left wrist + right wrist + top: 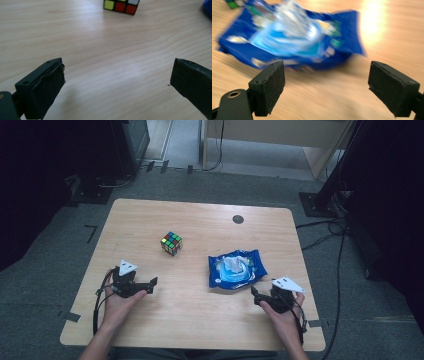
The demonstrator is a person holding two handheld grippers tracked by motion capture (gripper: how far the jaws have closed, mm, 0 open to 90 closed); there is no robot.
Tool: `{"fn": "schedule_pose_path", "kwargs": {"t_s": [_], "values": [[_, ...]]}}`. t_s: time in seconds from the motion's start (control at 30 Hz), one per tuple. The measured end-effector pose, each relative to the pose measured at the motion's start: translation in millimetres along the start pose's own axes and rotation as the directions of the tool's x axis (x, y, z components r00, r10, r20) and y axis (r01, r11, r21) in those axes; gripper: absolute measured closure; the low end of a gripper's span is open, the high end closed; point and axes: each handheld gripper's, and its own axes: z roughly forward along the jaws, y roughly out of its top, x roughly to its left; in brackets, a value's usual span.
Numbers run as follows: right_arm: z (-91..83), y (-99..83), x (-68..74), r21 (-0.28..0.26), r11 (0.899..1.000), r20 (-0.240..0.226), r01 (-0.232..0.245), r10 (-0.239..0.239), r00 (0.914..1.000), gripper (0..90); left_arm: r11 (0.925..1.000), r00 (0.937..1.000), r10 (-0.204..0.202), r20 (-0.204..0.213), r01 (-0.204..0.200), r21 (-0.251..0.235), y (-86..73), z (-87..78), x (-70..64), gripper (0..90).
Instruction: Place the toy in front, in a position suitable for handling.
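Note:
A colour-tiled puzzle cube (171, 243) stands on the wooden table (200, 325), left of centre; the left gripper view catches its bottom row (121, 6) at the top edge. A crumpled blue wipes packet (237, 268) with a pale middle lies right of centre and looks blurred in the right gripper view (294, 37). My left gripper (150, 287) rests low near the front left, open, jaws wide apart (117, 82), nothing between them. My right gripper (255, 296) sits just in front of the packet, open and empty (327, 85).
A small dark round disc (238, 219) is set into the table near its far edge. Bare wood spreads between the two grippers. Black stands and cables (330, 227) lie on the grey carpet to the right, off the table.

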Motion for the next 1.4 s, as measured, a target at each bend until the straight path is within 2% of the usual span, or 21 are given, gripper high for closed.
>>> {"fn": "schedule_pose_path", "kwargs": {"t_s": [0.1,0.23,0.3,0.43,0.53,0.6,0.67,0.73,0.87,0.97,1.1,1.17,1.23,1.27,1.4], "values": [[-4.1,-13.2,-14.1,0.028,0.999,0.02,-0.034,0.033,0.9992,14.2,0.9999,0.9999,-0.006,0.012,0.006,-0.015,10.0,19.5,-1.2,0.0],[-2.0,-25.1,-21.6,0.038,0.997,0.029,-0.061,0.06,0.9978,14.1,0.9994,0.9997,0.004,0.025,-0.003,-0.035,25.5,37.1,-0.2,0.0],[-0.2,-26.6,-21.2,0.048,0.997,0.028,-0.054,0.052,0.9982,14.1,0.999,0.9992,0.021,0.033,-0.02,-0.039,32.6,46.0,-2.2,0.0],[4.0,-27.9,-17.3,0.08,0.997,0.037,-0.009,0.006,0.9993,14.2,0.9979,0.997,0.063,0.045,-0.063,-0.017,44.7,64.6,-7.7,0.2],[5.0,-28.4,-15.8,0.085,0.996,0.043,-0.006,0.002,0.9991,14.4,0.9971,0.9965,0.075,0.037,-0.075,-0.016,52.9,74.1,-9.4,0.6],[5.0,-28.9,-14.4,0.087,0.996,0.043,-0.003,-0.001,0.9991,14.6,0.9959,0.9964,0.084,0.004,-0.084,-0.034,58.2,79.0,-9.6,5.8],[5.1,-29.1,-13.4,0.086,0.996,0.048,0.006,-0.011,0.9988,14.7,0.9943,0.9951,0.099,0.006,-0.098,-0.042,63.7,83.3,-8.9,7.0],[5.2,-29.1,-13.2,0.087,0.996,0.048,0.008,-0.012,0.9988,14.7,0.9942,0.9952,0.096,0.018,-0.095,-0.05,68.5,87.6,-8.1,8.1],[5.0,-29.1,-14.0,0.087,0.996,0.043,-0.005,0.001,0.9991,14.9,0.9933,0.9936,0.112,-0.007,-0.113,-0.027,74.9,97.8,-8.6,12.2],[5.1,-29.0,-15.4,0.084,0.996,0.038,-0.01,0.007,0.9993,15.0,0.9923,0.9923,0.12,-0.03,-0.121,-0.027,78.2,103.5,-11.2,15.3],[5.1,-29.0,-15.0,0.086,0.996,0.036,-0.011,0.008,0.9993,15.2,0.9854,0.9836,0.164,-0.075,-0.167,-0.035,80.0,104.6,-17.0,32.3],[5.1,-29.1,-15.2,0.084,0.996,0.036,-0.009,0.006,0.9993,15.3,0.981,0.9787,0.189,-0.081,-0.192,-0.031,79.7,102.9,-20.8,34.1],[5.0,-29.1,-15.5,0.083,0.997,0.035,-0.009,0.006,0.9993,15.3,0.9782,0.9763,0.2,-0.082,-0.204,-0.04,78.5,99.5,-24.5,34.2],[4.9,-29.1,-15.5,0.082,0.997,0.035,-0.011,0.008,0.9994,15.3,0.9782,0.9757,0.202,-0.086,-0.205,-0.032,78.2,95.0,-26.4,34.3],[4.5,-29.2,-15.2,0.081,0.997,0.032,-0.008,0.006,0.9995,15.4,0.9835,0.9802,0.175,-0.093,-0.178,-0.03,71.7,73.7,-34.7,34.3]]}}
